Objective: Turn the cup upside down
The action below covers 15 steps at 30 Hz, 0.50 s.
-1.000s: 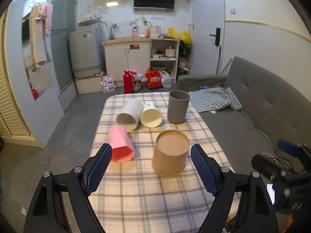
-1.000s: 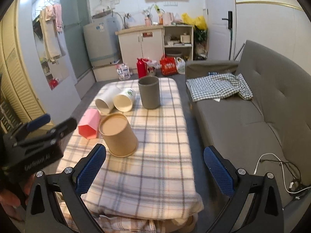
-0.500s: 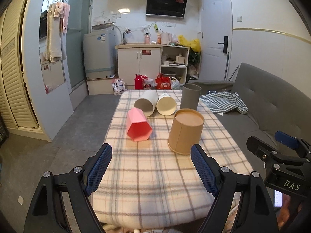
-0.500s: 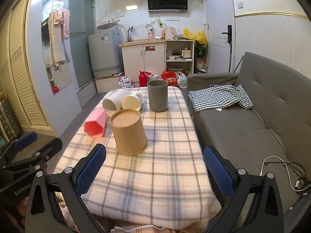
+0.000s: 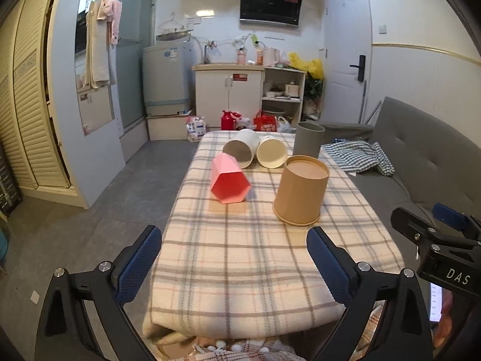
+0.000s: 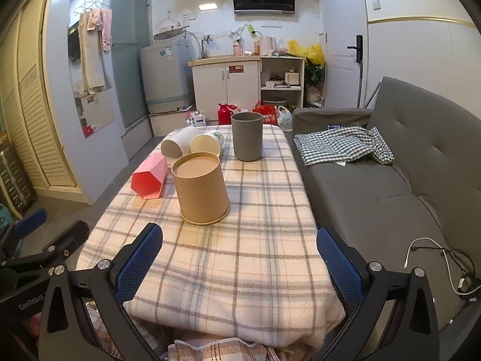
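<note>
Hovering with both tongs spread wide and empty at the near table edge.

The left gripper (image 5: 234, 258) and right gripper (image 6: 240, 258) hold nothing; the tan paper cup (image 5: 301, 190) stands mouth-down at frame centre on the plaid blanket-covered table (image 5: 240, 270). Risks: the soft blanket could let it tip if nudged, or a reach could roll the pink hexagonal cup (image 5: 228, 179) lying just left, near the table's left edge.

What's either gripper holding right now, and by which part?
Nothing. The left gripper and right gripper are both open and empty; the tan cup sits untouched on the table.
</note>
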{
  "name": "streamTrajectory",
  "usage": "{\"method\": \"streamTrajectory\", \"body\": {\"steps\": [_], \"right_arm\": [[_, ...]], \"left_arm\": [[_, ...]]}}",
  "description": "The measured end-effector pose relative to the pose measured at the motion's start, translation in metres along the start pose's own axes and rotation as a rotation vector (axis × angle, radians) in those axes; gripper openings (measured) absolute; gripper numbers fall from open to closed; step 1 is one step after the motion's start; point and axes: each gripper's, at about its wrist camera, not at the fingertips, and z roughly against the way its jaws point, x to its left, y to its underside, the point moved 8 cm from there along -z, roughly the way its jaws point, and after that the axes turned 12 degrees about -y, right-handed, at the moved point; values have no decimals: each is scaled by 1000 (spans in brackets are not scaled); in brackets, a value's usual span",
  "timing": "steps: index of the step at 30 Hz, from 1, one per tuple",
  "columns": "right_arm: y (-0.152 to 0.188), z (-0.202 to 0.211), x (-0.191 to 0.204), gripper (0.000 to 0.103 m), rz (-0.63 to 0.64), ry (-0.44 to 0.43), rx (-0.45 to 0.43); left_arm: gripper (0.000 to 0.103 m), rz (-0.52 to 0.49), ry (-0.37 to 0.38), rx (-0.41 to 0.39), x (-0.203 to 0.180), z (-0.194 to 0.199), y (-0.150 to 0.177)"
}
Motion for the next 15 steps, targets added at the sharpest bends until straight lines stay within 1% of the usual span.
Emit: {"method": "streamTrajectory", "body": {"steps": [15], "right_arm": [[2,-2,-2,103,-8,5,12]], "left_arm": [[103,-1,0,13,4,-1,4]]}}
